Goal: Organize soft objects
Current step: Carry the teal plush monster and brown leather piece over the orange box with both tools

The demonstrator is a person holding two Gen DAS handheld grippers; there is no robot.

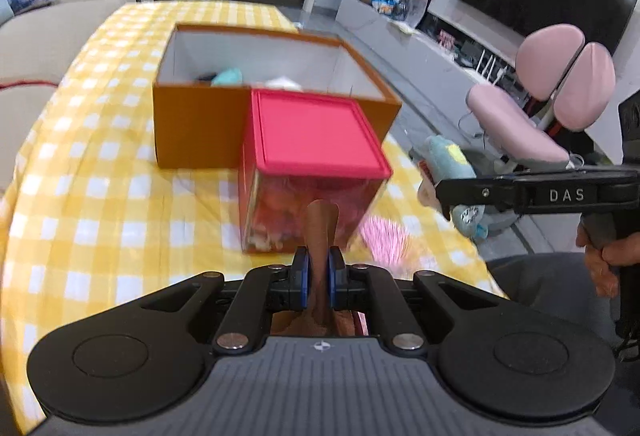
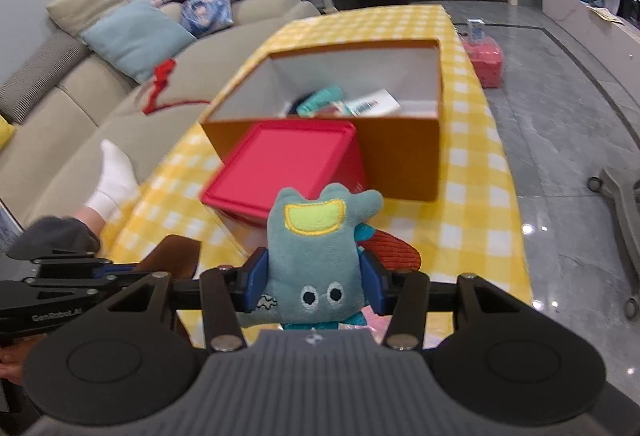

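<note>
Right wrist view: my right gripper (image 2: 314, 278) squeezes the light, squashy teal plush monster (image 2: 316, 256) mid-body; my left gripper (image 1: 319, 278) pinches limp brown fabric (image 1: 322, 232).

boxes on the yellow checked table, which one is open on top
The larger orange cardboard box, farther back: no lid, white inside, items showing. The smaller clear box in front of it wears a red lid.

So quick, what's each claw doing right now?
Left claw: closed on a brown fabric piece.
Right claw: closed on a teal plush monster.
</note>
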